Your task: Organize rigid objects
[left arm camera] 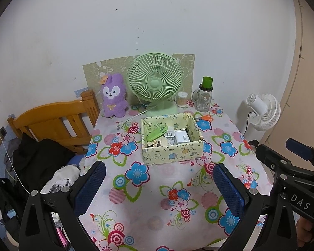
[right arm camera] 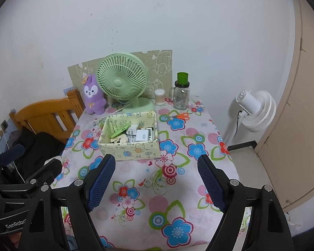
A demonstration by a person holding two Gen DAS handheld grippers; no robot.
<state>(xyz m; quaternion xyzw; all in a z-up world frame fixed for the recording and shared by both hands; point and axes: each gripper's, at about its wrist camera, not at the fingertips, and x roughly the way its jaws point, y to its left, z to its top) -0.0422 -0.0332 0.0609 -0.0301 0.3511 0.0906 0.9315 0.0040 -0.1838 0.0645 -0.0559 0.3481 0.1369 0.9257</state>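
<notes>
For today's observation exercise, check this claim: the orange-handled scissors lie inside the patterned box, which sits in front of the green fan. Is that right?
Not quite. The orange-handled scissors lie on the floral tablecloth outside the patterned box, to its right, near the glass jar. The box does sit in front of the green fan. The right wrist view shows this.

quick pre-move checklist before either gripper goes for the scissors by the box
1. Left gripper open, nothing between the pads: ok.
2. Right gripper open, nothing held: ok.
3. Orange-handled scissors lie flat on the tablecloth, clear of the storage box: ok.
4. Room in the box: charger, green case and other items fill much of it: cannot tell.
5. Glass jar and cotton swab tub stand close behind the scissors, knock risk: not ok.
6. Scissor blades closed: cannot tell.
</notes>
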